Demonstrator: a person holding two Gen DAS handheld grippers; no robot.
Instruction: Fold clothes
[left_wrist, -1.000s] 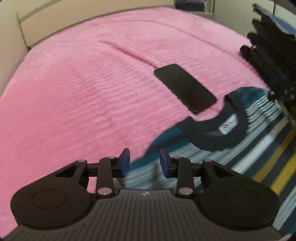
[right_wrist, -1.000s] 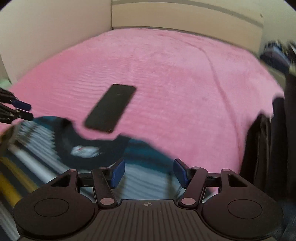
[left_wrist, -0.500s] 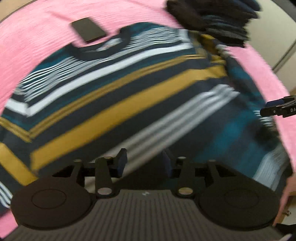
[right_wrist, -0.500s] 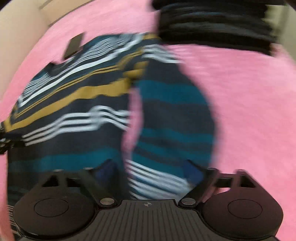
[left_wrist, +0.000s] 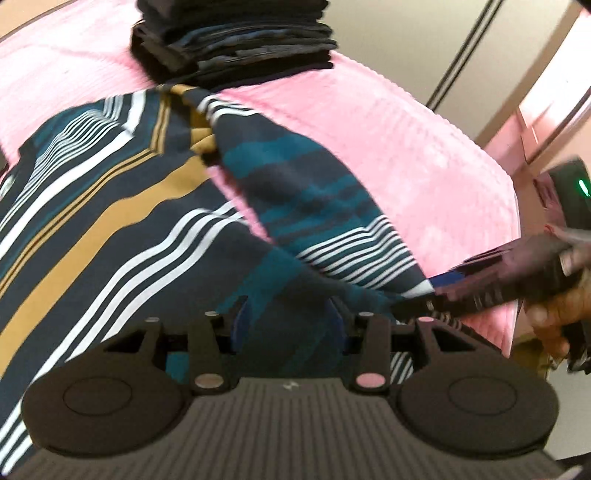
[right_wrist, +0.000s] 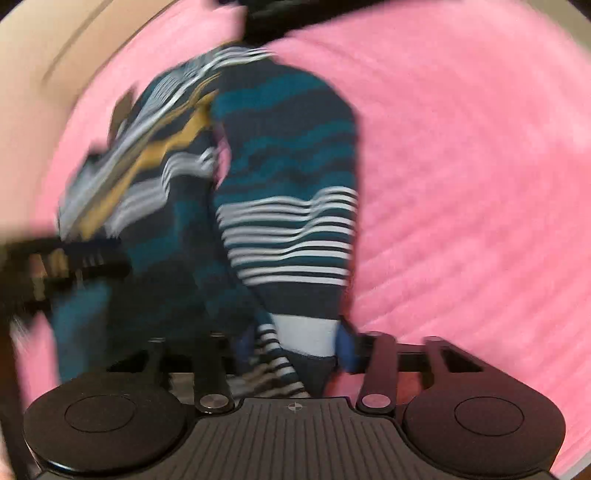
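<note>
A sweater (left_wrist: 147, 206) striped in navy, teal, white and mustard lies spread on the pink bedcover (left_wrist: 406, 147). Its right sleeve (left_wrist: 314, 192) runs diagonally toward the bed's edge. My left gripper (left_wrist: 288, 319) is open, low over the sweater's hem, with dark fabric showing between its blue pads. My right gripper (right_wrist: 295, 345) is open at the sleeve's end, and the white-banded cuff (right_wrist: 303, 336) sits between its fingers. In the left wrist view the right gripper (left_wrist: 454, 288) appears at that cuff, held by a hand (left_wrist: 554, 314). The right wrist view is blurred.
A stack of dark folded clothes (left_wrist: 236, 40) stands on the bedcover just past the sweater's shoulder. The bed's edge (left_wrist: 513, 229) drops off at the right, with a pale wall and door frame (left_wrist: 461, 51) behind it. Pink cover (right_wrist: 461, 166) stretches right of the sleeve.
Both grippers swung from the collar and the phone down to the sweater's bottom end. My right gripper has reached the sleeve cuff and its jaws have narrowed. My left stays open over the hem.
</note>
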